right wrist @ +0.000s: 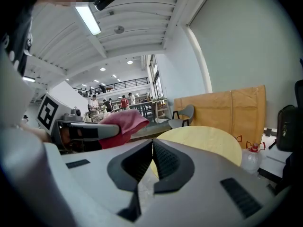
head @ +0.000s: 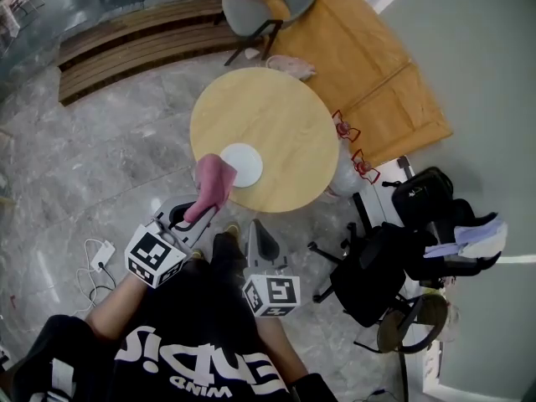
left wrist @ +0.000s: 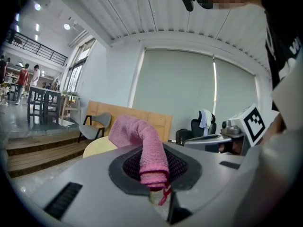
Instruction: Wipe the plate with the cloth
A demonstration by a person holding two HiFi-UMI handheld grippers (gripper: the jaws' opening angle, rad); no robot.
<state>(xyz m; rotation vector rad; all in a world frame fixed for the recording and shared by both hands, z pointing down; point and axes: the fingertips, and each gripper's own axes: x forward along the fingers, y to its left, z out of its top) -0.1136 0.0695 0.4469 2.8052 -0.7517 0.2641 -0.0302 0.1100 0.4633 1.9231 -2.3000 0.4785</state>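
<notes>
Plate [head: 241,164] shows only in the head view; gripper views show left gripper [left wrist: 154,186] pinching cloth [left wrist: 142,143], right gripper [right wrist: 152,151] pressed together, empty

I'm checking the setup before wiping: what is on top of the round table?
A white plate lies on the table near its edge; nothing else shows. The pink cloth, held in the left tool, hides the plate's left rim and the tabletop beside it.

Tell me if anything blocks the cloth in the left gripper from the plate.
Nothing visible does. The pink cloth in the left gripper overlaps the white plate's left edge in the head view; the plate is bare, and the shut right gripper is short of the table.
</notes>
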